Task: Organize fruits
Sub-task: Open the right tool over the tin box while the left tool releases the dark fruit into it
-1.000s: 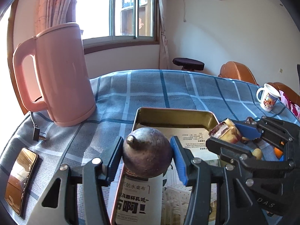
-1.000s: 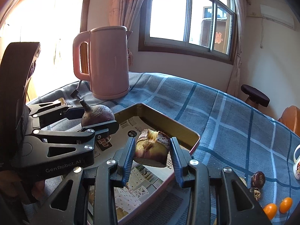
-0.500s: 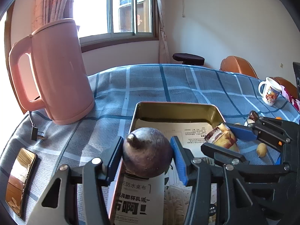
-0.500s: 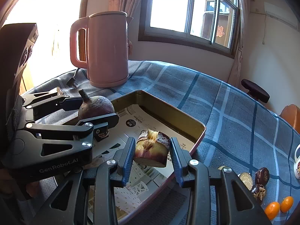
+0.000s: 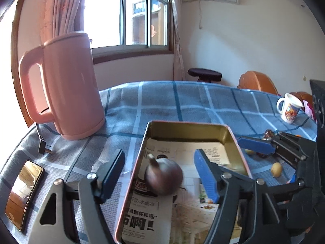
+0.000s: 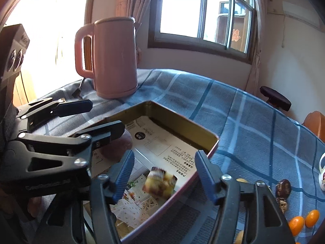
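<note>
Dropping: both grippers splayed, empty
Left gripper (image 5: 159,169): purple fruit (image 5: 163,178) below, tray's (image 5: 186,125) left edge
Right gripper (image 6: 164,171): cut piece (image 6: 159,183) beneath, tray's right edge; kumquats (image 6: 302,222) nearest it

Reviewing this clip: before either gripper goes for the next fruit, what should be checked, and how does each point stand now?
1. Left gripper open: ok.
2. Right gripper open: ok.
3. Purple round fruit inside the tray: ok.
4. Yellow cut piece inside the tray: ok.
5. Both fruits settled: cannot tell, both blurred.
6. Fruit left on the cloth, e.g. orange kumquats: not ok.
</note>
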